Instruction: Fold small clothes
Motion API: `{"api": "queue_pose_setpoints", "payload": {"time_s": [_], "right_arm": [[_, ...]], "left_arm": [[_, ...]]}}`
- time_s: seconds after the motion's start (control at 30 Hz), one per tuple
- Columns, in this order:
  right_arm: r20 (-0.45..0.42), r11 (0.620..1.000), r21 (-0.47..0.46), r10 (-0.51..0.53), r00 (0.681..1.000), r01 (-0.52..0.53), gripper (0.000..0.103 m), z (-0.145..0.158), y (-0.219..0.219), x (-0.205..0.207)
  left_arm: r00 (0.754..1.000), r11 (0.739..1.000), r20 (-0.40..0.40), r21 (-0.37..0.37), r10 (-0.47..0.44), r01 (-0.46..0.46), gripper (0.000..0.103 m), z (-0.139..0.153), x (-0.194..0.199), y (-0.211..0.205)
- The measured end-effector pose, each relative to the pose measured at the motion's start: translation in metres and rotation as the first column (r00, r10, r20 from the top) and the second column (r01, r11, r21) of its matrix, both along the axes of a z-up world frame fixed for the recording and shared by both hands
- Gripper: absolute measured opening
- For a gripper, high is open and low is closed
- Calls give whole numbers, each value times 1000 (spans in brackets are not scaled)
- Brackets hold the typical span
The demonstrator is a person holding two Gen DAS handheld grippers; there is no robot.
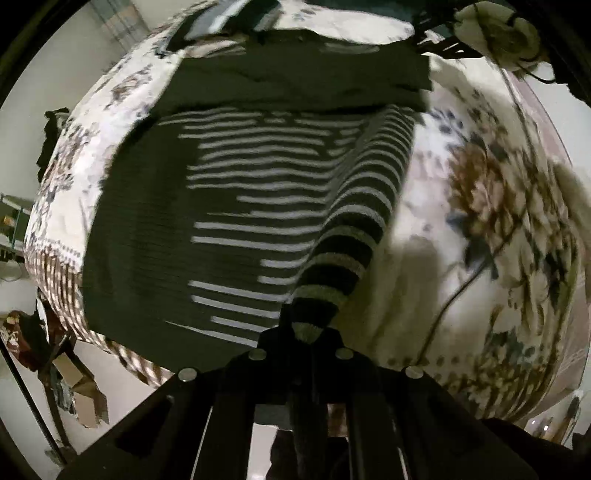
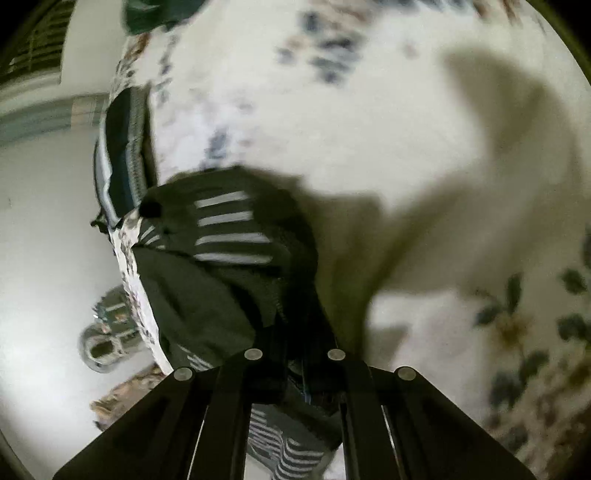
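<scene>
A dark sweater with pale stripes (image 1: 229, 206) lies spread on the floral bedspread (image 1: 480, 206). My left gripper (image 1: 306, 332) is shut on the cuff of its striped sleeve (image 1: 354, 229), which stretches from the body down to my fingers. In the right wrist view my right gripper (image 2: 295, 354) is shut on a bunched dark part of the same sweater (image 2: 229, 258), lifted above the bedspread (image 2: 369, 129). Both views are blurred.
Folded dark and grey-striped clothes (image 1: 221, 18) lie at the far end of the bed, also in the right wrist view (image 2: 122, 155). A pale bag with cords (image 1: 495, 33) sits far right. Cardboard and clutter (image 1: 74, 384) stand on the floor left of the bed.
</scene>
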State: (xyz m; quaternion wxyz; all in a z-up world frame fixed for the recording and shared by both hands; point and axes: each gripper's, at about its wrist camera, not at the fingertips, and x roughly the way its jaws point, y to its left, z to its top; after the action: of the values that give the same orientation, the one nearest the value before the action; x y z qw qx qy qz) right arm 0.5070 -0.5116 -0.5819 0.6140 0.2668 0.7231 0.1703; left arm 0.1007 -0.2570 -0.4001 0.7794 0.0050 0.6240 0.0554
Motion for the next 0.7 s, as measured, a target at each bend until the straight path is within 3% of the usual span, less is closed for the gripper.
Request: {"api": "queue_pose_setpoints", "payload": {"time_s": [0.17, 0.37, 0.5, 0.7], "right_arm": [[77, 994, -90, 76, 994, -69, 5, 86, 67, 13], [130, 967, -212, 173, 976, -143, 5, 158, 211, 24], [148, 929, -313, 253, 956, -198, 5, 166, 324, 29], [117, 863, -448, 316, 942, -233, 5, 115, 480, 36]], "left_arm": [[994, 994, 54, -45, 97, -95, 5, 21, -2, 62], [963, 963, 104, -138, 247, -232, 5, 34, -13, 155], [928, 916, 88, -216, 363, -338, 4, 18, -23, 222], [874, 831, 12, -316, 486, -458, 4, -31, -30, 297]]}}
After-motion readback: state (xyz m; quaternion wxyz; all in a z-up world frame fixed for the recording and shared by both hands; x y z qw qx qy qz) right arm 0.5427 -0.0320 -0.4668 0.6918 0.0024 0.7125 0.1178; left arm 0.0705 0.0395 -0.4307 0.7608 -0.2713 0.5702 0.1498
